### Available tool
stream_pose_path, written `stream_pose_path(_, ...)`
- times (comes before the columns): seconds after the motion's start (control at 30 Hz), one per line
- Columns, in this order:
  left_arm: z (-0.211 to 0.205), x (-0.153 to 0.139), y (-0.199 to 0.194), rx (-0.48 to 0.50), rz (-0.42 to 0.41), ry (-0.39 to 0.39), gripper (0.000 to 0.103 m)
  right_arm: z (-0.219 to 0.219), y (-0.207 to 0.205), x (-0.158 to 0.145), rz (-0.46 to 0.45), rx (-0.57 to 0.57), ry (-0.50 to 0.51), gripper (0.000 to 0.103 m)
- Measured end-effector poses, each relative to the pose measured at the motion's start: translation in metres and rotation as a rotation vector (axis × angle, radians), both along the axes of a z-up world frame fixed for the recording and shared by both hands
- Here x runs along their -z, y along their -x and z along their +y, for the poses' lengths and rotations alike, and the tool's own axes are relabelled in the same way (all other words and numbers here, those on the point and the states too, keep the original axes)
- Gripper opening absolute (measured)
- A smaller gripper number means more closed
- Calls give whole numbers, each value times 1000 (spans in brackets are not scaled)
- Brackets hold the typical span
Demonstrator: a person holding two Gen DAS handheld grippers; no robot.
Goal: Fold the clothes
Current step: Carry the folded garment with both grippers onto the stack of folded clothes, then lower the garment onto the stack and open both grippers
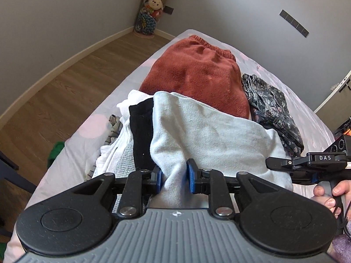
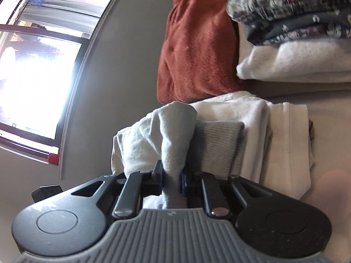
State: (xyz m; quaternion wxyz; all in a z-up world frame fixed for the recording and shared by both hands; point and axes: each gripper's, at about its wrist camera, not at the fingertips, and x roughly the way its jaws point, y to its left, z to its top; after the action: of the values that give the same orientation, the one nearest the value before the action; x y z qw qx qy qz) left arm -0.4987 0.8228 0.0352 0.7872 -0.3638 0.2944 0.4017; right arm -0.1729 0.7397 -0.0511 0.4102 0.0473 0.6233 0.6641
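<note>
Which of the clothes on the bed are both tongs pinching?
The pale blue garment. The left tongs and right tongs both clamp it; the rust-red and dark flowery ones lie untouched.

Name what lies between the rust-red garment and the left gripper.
In the left wrist view, only the pale blue garment lies between the rust-red garment and the left gripper, which is shut on its bunched edge.

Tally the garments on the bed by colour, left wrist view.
Rust-red: 1, fleece garment
Pale blue: 1, top, pinched by both hand-held grippers
Dark floral: 1, folded garment
Black: 1, garment
White: 1, garment
Striped grey: 1, partly hidden piece
Total: 6
</note>
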Motion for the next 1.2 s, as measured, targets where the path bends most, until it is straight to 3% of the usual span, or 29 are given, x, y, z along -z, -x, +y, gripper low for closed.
stream_pose_path(0.33,3,2,-3,4,26,7,21,8,3,0,-76,-24,-22,18)
stream_pose_path(0.43,-5,-7,-2,-5,62,-21,28,-3,3,-14,-168,-23,-49,29)
stream_pose_path(0.57,-22,-25,8,-32,142,-78,35,-20,1,-33,-257,-22,-82,32)
stream_pose_path(0.77,-54,-57,21,-93,246,-202,36,-58,6,-77,-529,0,-205,32)
stream_pose_path(0.97,-68,-77,11,-84,213,-316,33,-67,41,-104,-641,-50,-378,32)
stream_pose_path(1.2,-33,-60,-30,-66,209,-355,27,-41,81,-110,-803,-63,-472,31)
